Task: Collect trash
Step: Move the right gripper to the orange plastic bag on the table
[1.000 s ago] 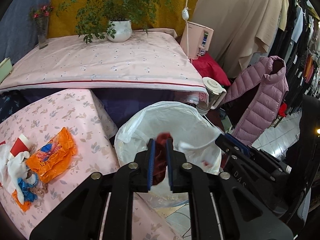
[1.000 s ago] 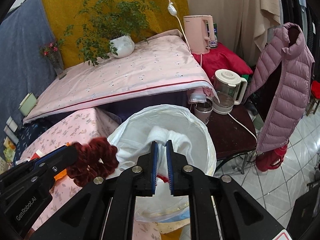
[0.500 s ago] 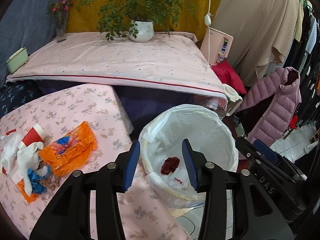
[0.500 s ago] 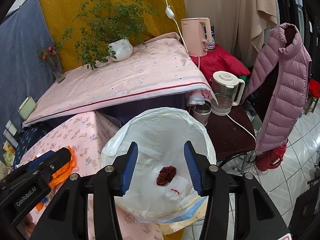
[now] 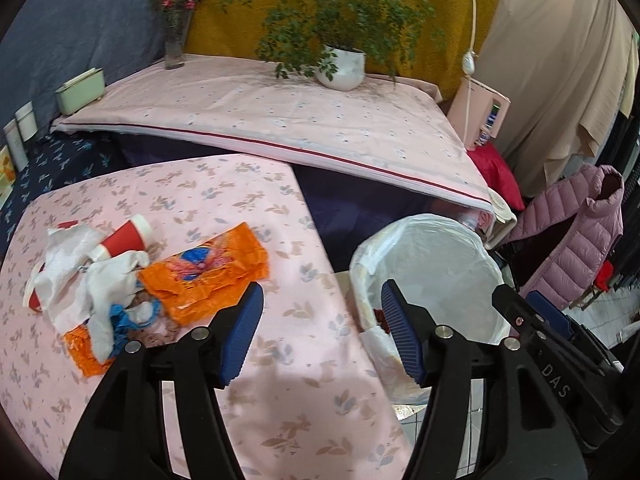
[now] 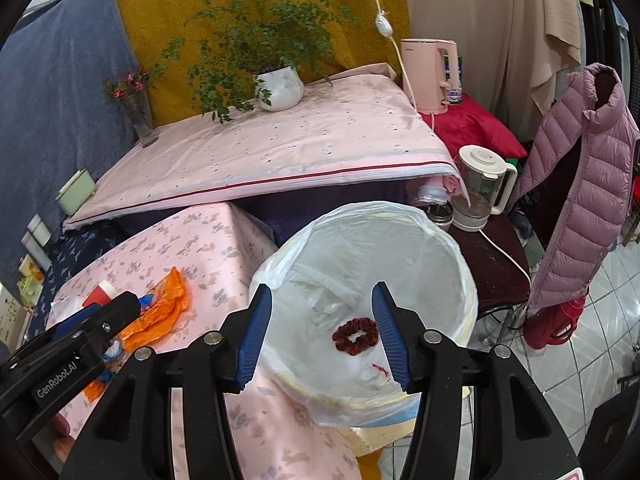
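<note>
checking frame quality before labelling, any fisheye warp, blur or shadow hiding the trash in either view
Left wrist view: strong fisheye bend with dark corners, yet the crumpled orange plastic wrapper is sharp; a soft shadow lies on the pink floral tablecloth near the fingers. Right wrist view: same warp, even light, and the dark red scrunchie in the white-lined bin is crisp.

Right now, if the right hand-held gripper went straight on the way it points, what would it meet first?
Probably the bin liner: the open right hand-held gripper, empty, points into the bin mouth, toward the scrunchie on the bottom. Depth is unclear.
</note>
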`<state>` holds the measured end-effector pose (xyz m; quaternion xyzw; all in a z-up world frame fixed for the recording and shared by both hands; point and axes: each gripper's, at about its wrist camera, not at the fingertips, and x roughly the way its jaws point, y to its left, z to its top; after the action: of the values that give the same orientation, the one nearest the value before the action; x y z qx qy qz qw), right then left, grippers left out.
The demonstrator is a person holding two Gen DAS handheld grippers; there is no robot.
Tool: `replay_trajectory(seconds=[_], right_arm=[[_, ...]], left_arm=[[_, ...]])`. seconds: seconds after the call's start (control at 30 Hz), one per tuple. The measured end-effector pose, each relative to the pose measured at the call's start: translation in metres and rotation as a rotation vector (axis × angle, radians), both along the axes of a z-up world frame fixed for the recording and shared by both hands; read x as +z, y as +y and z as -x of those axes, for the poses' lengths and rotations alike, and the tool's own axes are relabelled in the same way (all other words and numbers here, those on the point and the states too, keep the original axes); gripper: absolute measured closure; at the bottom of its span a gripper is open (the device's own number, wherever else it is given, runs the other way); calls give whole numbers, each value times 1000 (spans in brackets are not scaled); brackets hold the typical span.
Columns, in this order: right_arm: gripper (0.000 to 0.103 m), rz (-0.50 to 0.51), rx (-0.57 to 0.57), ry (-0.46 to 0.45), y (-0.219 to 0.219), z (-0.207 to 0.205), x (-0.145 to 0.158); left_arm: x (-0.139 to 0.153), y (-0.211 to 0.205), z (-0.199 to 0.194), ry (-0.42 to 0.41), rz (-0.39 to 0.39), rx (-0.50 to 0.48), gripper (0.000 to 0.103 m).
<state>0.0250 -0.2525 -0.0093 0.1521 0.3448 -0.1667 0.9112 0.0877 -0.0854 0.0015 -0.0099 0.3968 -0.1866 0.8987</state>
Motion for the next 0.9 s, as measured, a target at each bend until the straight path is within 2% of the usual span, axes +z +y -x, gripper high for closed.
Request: replay_trajectory(seconds=[0.17, 0.63, 0.9], right_arm=[[52, 5, 44, 0, 23, -5, 2], [52, 9, 199, 35, 98, -36, -11], [52, 0, 269, 64, 132, -59, -23]], left_arm=[[0, 32, -2, 3, 1, 70, 40], [-25, 131, -26, 64, -29, 283, 38], [-40, 162, -48, 109, -20, 325, 38]])
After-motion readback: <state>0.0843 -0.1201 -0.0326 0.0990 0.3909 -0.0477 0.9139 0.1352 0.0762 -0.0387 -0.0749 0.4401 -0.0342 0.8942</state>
